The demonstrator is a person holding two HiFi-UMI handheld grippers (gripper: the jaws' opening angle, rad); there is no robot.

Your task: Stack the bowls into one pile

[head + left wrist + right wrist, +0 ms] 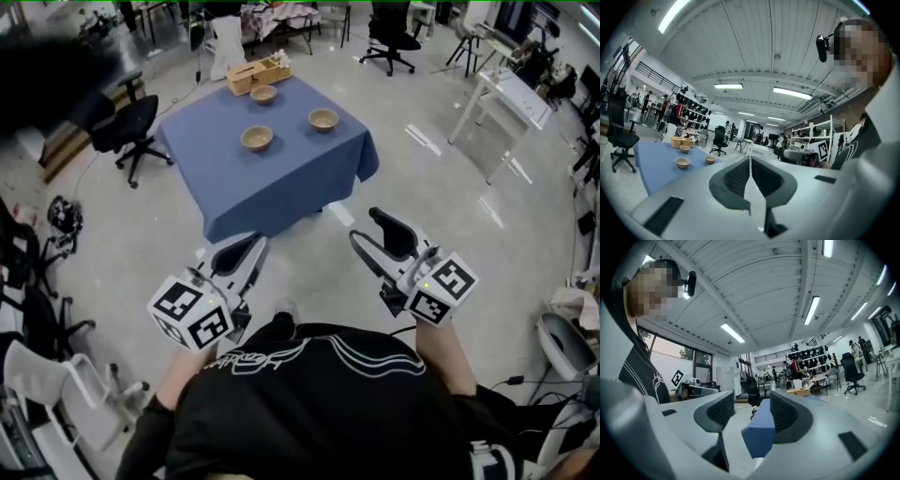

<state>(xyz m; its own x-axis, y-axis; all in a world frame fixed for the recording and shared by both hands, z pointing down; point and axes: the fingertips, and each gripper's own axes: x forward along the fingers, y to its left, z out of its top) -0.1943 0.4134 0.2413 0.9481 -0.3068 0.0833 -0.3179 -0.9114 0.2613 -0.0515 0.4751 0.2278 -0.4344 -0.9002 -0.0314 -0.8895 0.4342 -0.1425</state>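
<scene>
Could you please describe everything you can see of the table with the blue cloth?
The table looks square and is covered by a plain blue cloth that hangs down its sides in soft folds, hiding the legs. It stands on a glossy pale floor. On top rest three tan bowls, upright and apart: a near bowl, a right bowl and a far bowl. A wooden box sits at the far corner.

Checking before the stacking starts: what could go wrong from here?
The far bowl sits close beside the wooden box, so a reach for it might bump the box. The left gripper has its jaws together; it would have to open before taking a rim, unlike the open right gripper. The blue tablecloth drapes loosely and might drag if snagged.
</scene>
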